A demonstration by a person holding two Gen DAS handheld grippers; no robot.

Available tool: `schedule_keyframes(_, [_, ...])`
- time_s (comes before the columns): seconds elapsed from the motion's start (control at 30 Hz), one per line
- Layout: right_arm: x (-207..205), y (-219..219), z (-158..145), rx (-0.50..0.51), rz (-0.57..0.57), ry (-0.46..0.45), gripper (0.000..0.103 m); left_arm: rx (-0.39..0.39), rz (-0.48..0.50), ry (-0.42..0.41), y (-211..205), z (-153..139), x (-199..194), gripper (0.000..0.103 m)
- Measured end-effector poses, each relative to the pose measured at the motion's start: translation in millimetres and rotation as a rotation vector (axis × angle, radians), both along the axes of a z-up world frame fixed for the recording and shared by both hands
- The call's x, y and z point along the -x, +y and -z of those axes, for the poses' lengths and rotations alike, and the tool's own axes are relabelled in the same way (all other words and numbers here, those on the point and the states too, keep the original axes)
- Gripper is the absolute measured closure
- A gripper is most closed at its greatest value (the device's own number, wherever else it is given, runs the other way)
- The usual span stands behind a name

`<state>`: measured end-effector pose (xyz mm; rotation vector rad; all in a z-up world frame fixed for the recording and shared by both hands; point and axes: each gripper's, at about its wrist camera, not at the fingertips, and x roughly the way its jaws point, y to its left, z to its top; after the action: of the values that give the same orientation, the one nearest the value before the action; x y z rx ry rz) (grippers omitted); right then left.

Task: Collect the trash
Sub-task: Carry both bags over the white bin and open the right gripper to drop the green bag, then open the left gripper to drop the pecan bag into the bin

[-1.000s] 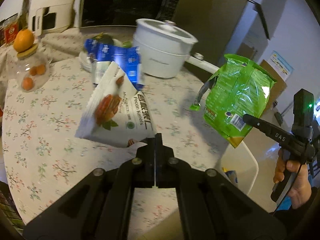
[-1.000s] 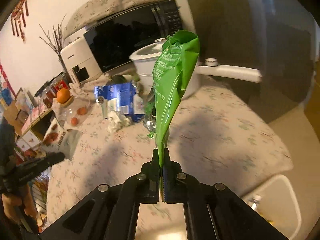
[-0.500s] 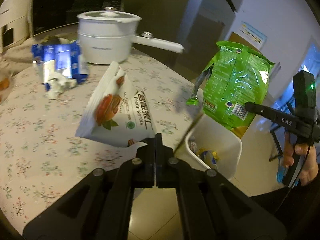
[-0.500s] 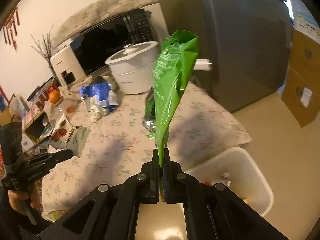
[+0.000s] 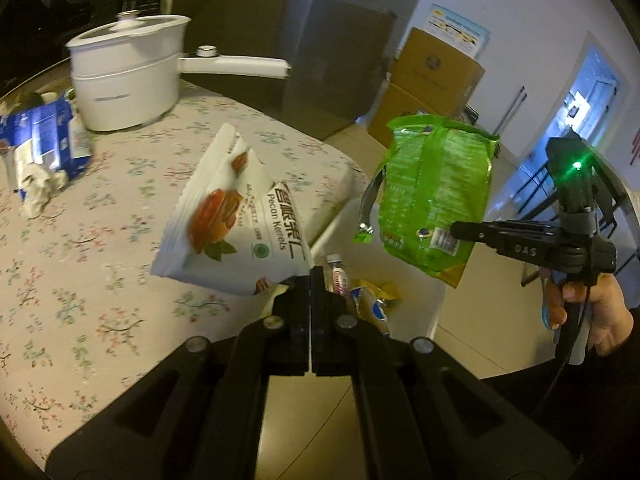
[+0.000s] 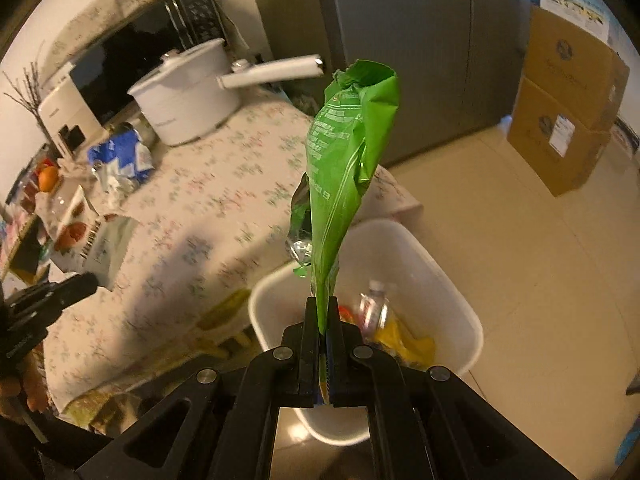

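My left gripper [image 5: 311, 280] is shut on a corner of a white pecan kernels packet [image 5: 232, 224], held in the air over the table's edge. My right gripper [image 6: 325, 312] is shut on the bottom of a green snack bag [image 6: 344, 168], which stands up from the jaws above the white trash bin [image 6: 452, 292]. In the left wrist view the green snack bag [image 5: 432, 196] hangs from the right gripper [image 5: 460, 229], held by a hand [image 5: 600, 308]. The trash bin [image 5: 438, 300] sits on the floor beside the table and holds a small bottle [image 6: 374, 304] and yellow wrappers [image 6: 404, 340].
A round table with a floral cloth [image 5: 80, 240] carries a white pot with a long handle [image 5: 128, 76], blue cartons [image 5: 44, 136] and crumpled paper [image 5: 38, 188]. Stacked cardboard boxes [image 6: 568, 120] stand on the tiled floor by a grey fridge [image 6: 420, 40].
Both grippers have swung from over the table toward its edge, each keeping its packet. The trash bin has come into view beneath them.
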<state>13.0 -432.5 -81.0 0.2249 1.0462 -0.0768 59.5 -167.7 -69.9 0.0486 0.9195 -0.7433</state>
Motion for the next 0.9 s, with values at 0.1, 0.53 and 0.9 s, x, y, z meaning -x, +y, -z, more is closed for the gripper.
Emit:
schedule_keyframes(0.1, [2.9, -8.9, 8.6, 0.001, 0.020, 0.039, 0.100, -0.005, 0.029, 0.005, -13.9, 2.7, 3.5, 0.103])
schedule_keyframes(0.53, [11.4, -37.2, 7.0, -0.021, 0.111, 0.044, 0.036, -0.024, 0.135, 0.030, -66.4, 16.7, 13.5, 0.103])
schedule_keyframes(0.9, [17.8, -55.2, 9.9, -0.002, 0.148, 0.051, 0.031, -0.051, 0.207, 0.064, -101.6, 39.6, 15.8, 0.103])
